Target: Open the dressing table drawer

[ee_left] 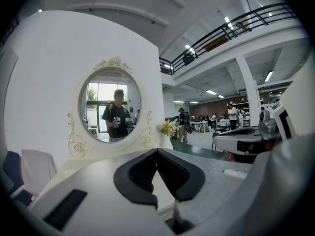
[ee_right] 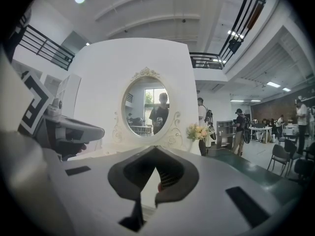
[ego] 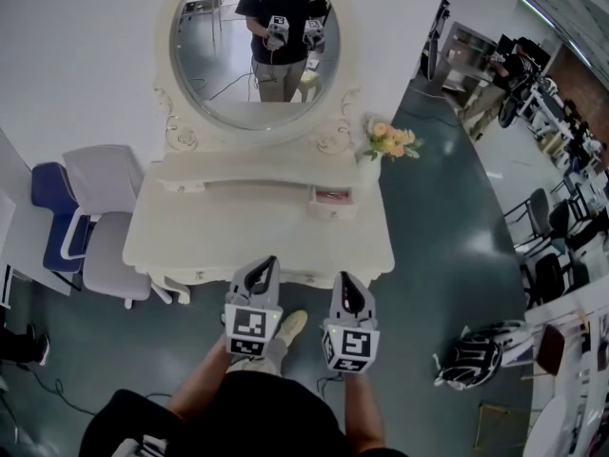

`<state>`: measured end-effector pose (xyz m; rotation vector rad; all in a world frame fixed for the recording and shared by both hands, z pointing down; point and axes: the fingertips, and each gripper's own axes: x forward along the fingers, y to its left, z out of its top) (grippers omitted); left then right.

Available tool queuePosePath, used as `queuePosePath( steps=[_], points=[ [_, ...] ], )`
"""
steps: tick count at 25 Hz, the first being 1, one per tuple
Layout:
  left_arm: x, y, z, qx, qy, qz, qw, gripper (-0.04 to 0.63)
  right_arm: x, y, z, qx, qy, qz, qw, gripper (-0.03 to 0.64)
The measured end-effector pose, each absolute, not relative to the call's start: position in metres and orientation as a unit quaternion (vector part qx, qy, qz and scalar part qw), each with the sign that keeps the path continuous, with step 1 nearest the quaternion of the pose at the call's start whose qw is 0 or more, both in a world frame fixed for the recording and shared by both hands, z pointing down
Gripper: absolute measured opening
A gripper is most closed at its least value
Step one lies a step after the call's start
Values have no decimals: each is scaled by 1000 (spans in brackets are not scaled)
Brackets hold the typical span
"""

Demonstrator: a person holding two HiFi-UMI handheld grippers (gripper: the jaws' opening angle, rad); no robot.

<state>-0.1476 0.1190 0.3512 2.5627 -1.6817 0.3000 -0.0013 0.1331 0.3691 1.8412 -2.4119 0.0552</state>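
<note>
The white dressing table (ego: 190,241) stands in front of me, with an oval mirror (ego: 255,46) on top. On its raised back tier, the small right drawer (ego: 333,200) is pulled out and shows a pinkish inside. The small left drawer (ego: 186,186) sits flush. My left gripper (ego: 271,261) is at the table's front edge, its jaws shut with nothing between them (ee_left: 157,151). My right gripper (ego: 341,280) is beside it at the same edge, with its tips meeting and nothing held (ee_right: 156,150). The table's front face below the edge is hidden from me.
A vase of flowers (ego: 390,141) stands at the table's back right corner. A grey chair and a blue chair (ego: 95,217) are close on the left. A bag (ego: 473,355) lies on the floor to the right, and office chairs (ego: 552,246) stand further right.
</note>
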Motion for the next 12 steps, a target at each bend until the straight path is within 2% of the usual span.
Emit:
queuePosePath(
  steps=[12],
  points=[
    [-144,119,348,833,-544,98,29,3,5,133,373,611,-789,23,59,-3]
  ],
)
